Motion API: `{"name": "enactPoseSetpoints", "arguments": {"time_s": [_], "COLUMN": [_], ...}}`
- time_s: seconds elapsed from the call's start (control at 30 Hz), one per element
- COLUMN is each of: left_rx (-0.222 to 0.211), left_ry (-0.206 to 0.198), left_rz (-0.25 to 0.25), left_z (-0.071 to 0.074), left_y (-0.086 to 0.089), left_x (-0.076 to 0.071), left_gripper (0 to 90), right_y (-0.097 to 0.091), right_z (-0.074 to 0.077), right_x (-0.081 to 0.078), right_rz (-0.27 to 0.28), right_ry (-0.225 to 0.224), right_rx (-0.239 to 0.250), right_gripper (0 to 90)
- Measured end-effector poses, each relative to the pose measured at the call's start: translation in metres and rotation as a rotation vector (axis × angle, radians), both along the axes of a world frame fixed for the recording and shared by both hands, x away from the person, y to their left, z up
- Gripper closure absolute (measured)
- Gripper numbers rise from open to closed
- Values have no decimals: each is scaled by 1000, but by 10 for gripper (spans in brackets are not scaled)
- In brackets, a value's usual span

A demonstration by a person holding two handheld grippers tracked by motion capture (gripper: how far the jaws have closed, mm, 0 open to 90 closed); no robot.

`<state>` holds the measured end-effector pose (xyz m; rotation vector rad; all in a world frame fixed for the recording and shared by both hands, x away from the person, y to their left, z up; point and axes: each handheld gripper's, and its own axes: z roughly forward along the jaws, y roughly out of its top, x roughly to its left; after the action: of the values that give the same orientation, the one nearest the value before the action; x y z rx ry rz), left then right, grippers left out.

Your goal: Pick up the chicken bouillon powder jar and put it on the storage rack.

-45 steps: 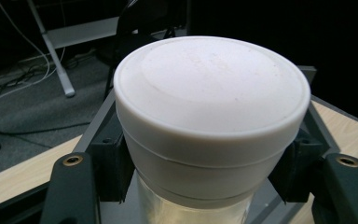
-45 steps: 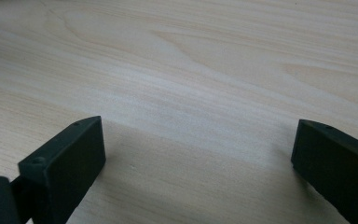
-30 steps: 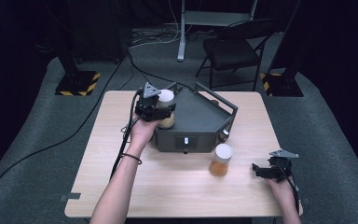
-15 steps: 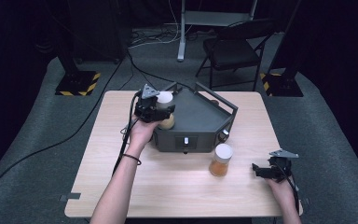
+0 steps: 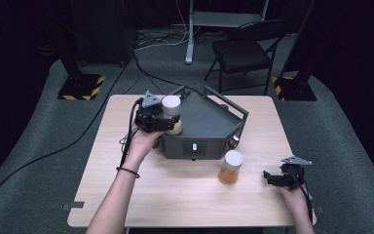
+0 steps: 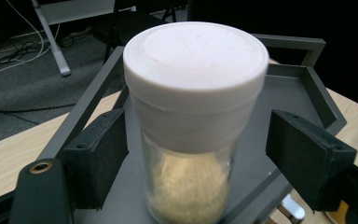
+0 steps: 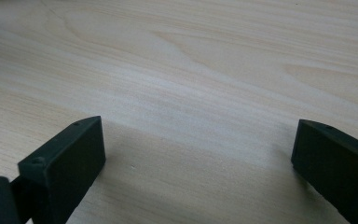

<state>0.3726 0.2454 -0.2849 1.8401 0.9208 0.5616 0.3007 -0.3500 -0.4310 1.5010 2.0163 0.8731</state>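
Left gripper view, white-lidded jar between left tool's just-opened jaws, untouched

A light wooden table is standing on grey carpet in a dark room. Beyond its far edge a black folding chair is sitting beside a grey metal stand, cables are trailing across the floor, and yellow-and-black striped bases are flanking the far corners.
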Motion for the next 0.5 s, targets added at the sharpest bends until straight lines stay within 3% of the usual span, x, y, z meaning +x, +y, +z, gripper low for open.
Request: {"name": "enactPoseSetpoints", "arguments": {"time_s": [0.17,0.5], "left_rx": [-6,-19], "left_ry": [-5,-55], "left_rz": [-9,-29], "left_z": [-1,-8], "left_y": [11,30], "left_x": [-11,-44], "left_gripper": [193,153], "right_y": [0,0], "right_z": [0,0], "right_x": [0,0], "right_rz": [0,0], "right_ry": [0,0], "right_rx": [0,0], "right_gripper": [18,18]}}
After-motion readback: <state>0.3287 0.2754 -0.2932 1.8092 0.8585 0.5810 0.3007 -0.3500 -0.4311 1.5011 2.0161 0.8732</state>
